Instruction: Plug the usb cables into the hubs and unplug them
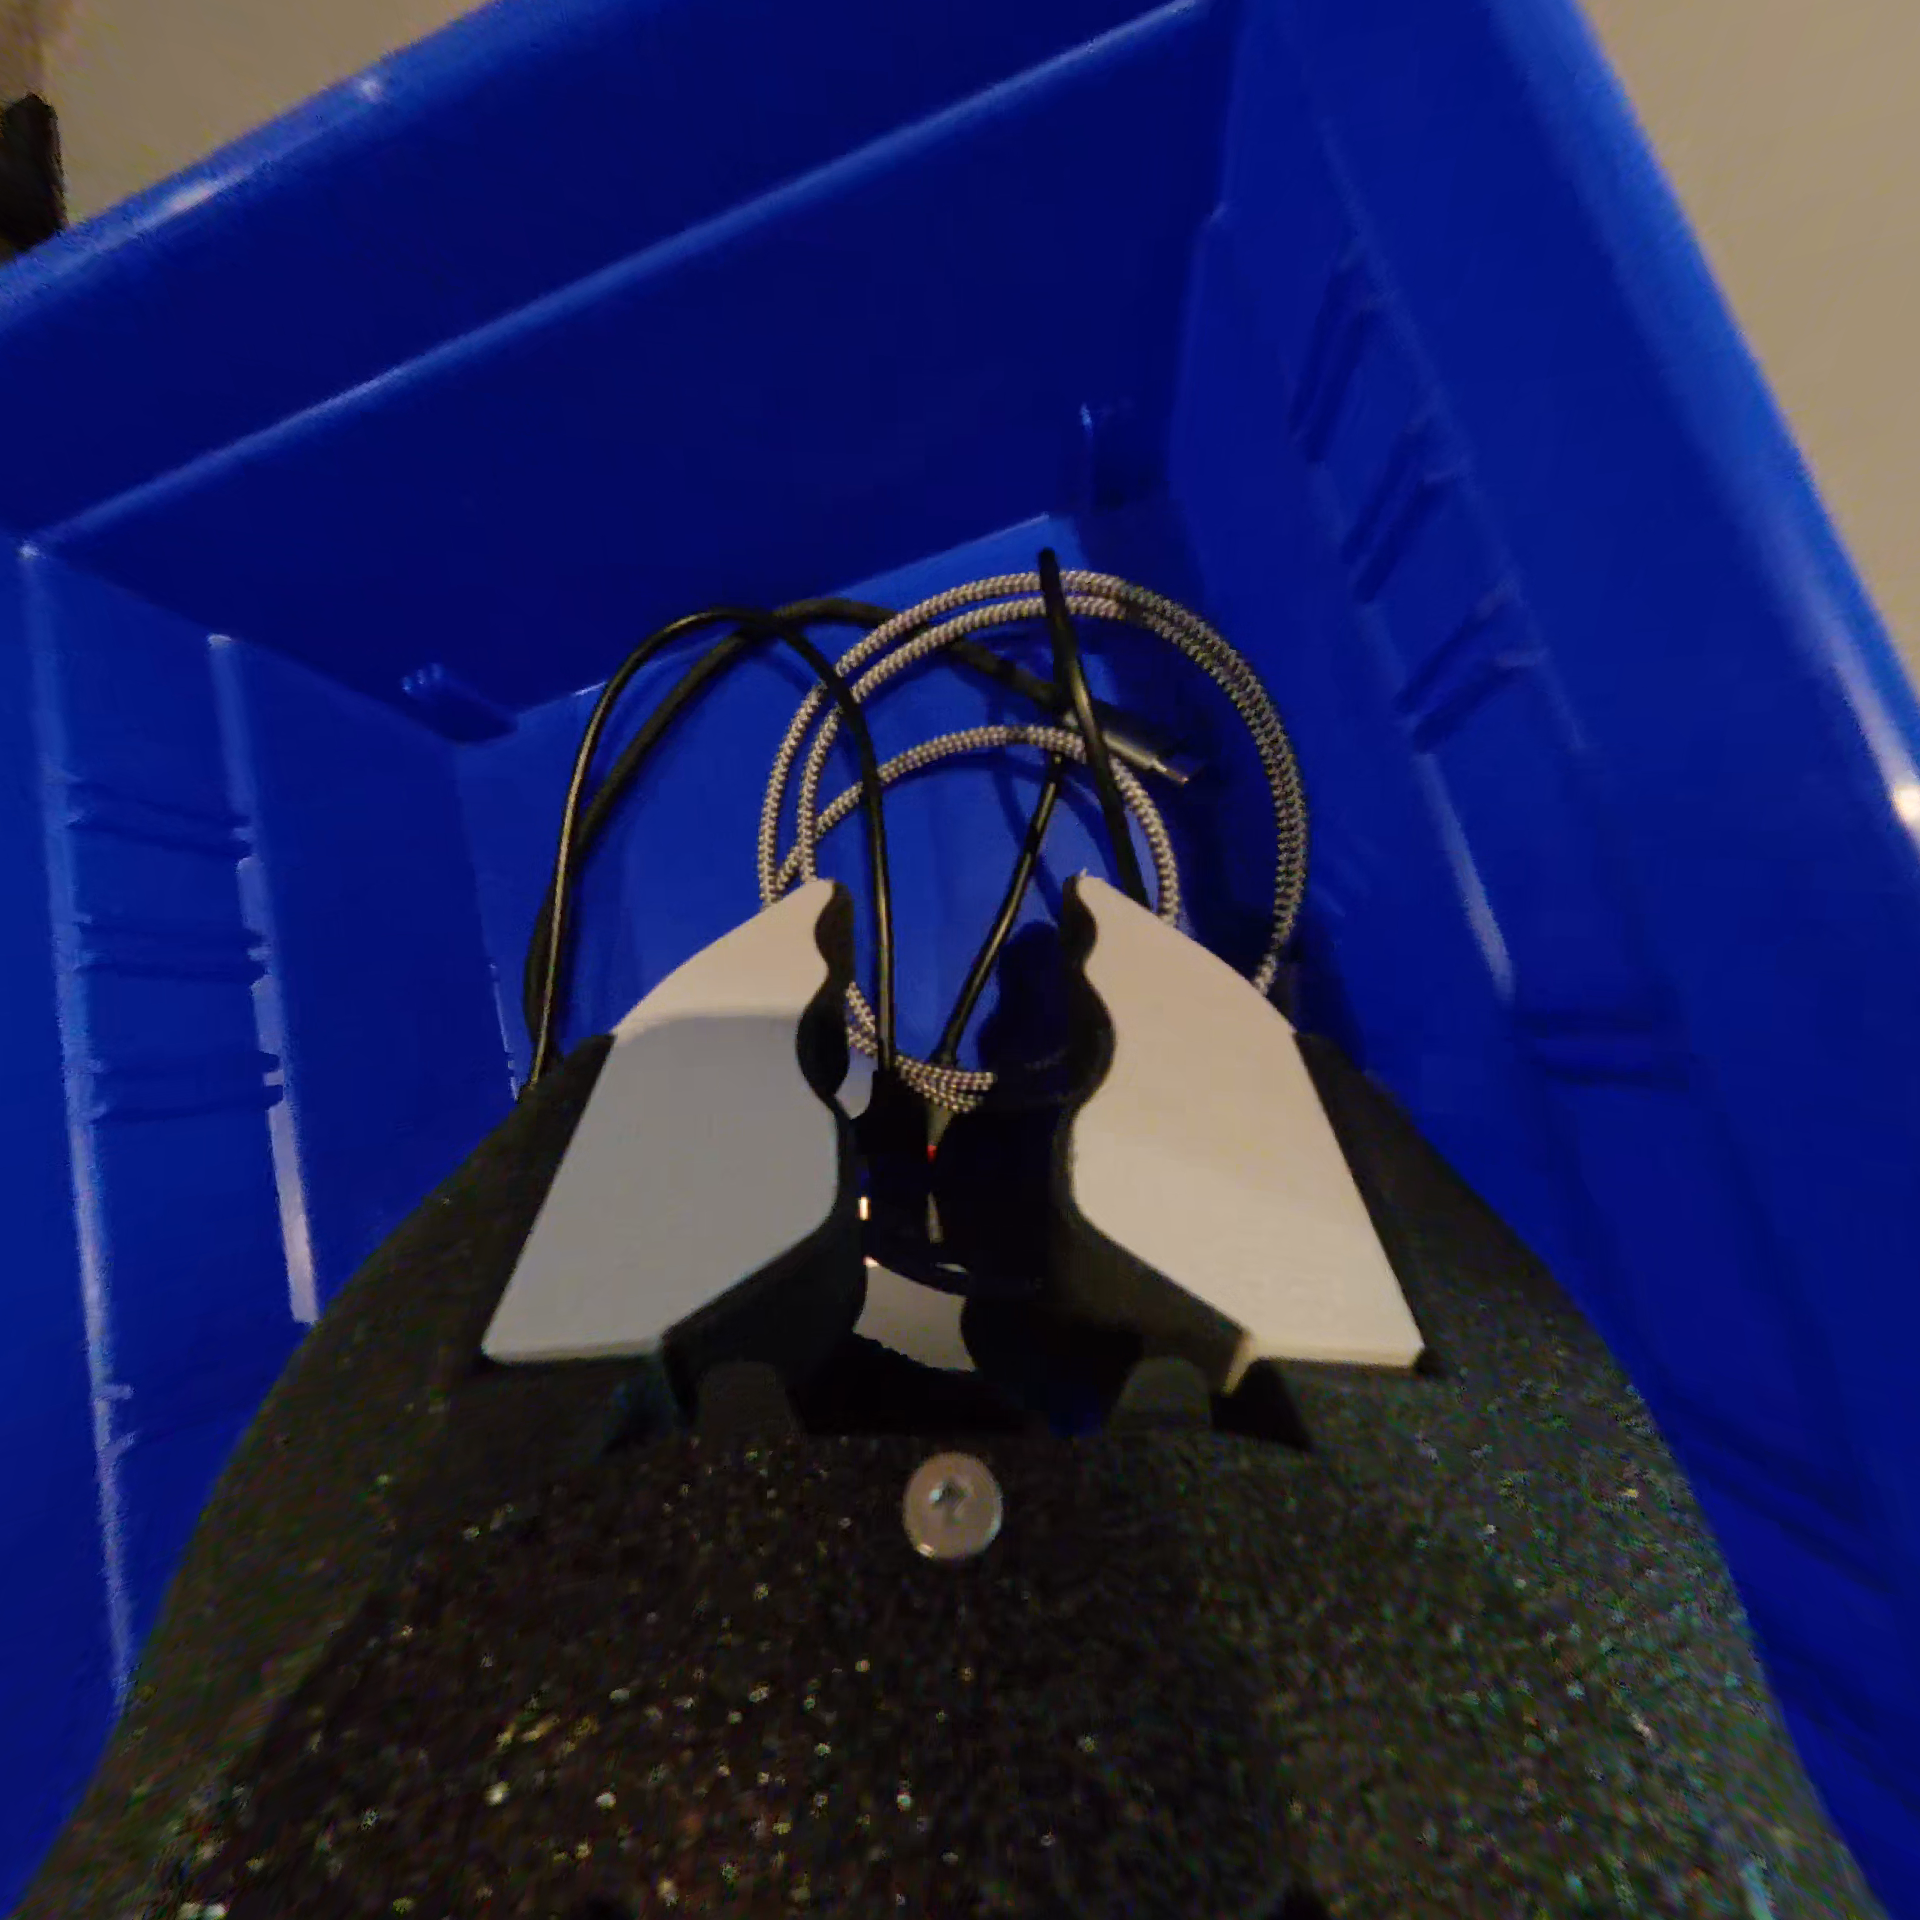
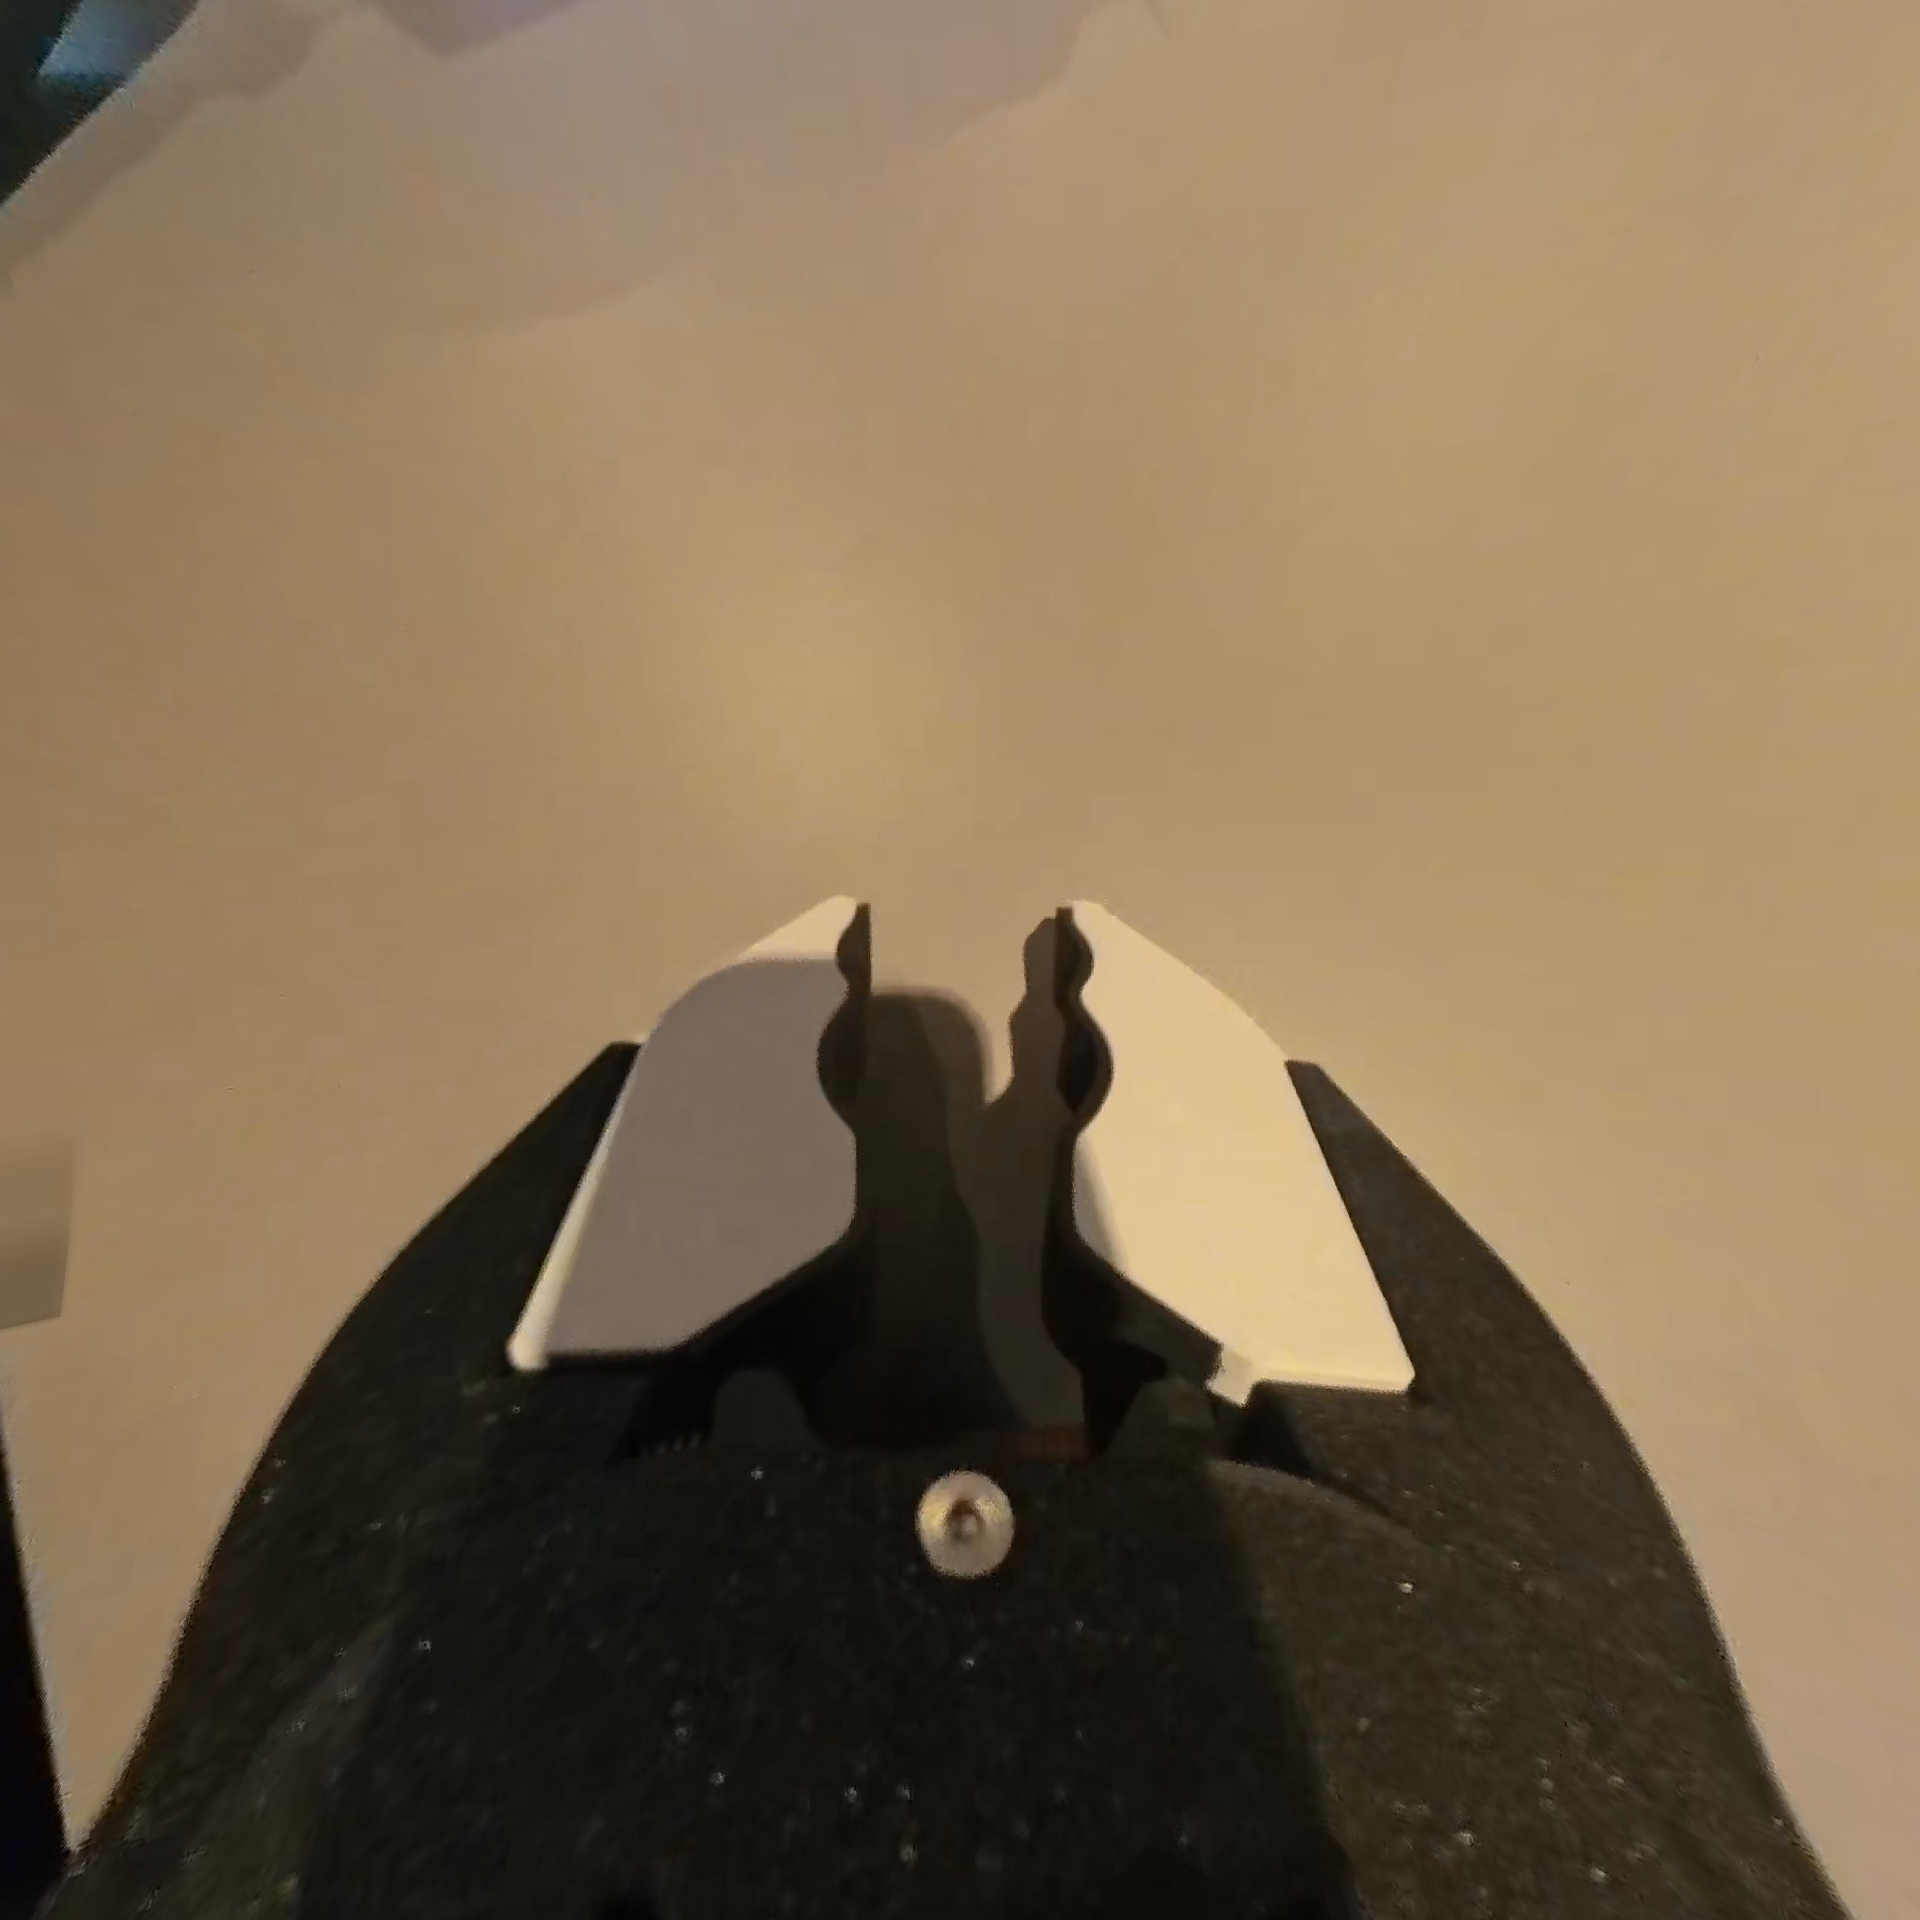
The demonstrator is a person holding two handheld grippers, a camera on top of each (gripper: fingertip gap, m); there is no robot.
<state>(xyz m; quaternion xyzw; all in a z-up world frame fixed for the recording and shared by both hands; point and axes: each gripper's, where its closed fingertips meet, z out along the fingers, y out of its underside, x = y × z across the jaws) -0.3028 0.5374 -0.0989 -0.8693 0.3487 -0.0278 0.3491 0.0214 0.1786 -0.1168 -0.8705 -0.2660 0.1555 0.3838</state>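
The left hand-held gripper (image 1: 954,896) reaches into a blue bin (image 1: 644,343), its white fingers (image 1: 707,1122) set a narrow gap apart and closed on nothing. Between and beyond them, at the centre of the frame, lie the usb cables: a thin black cable (image 1: 582,831) arching up toward the bin's far wall, and a braided grey-white cable (image 1: 1039,597) coiled in loops. A metal-tipped plug (image 1: 1148,753) right of centre has its long axis slanting toward the lower right. Several strands pass through the gap near the finger bases; whether they touch is unclear.

The right hand-held gripper (image 2: 961,909) hangs over a bare beige counter (image 2: 935,468), fingers slightly parted, holding nothing.
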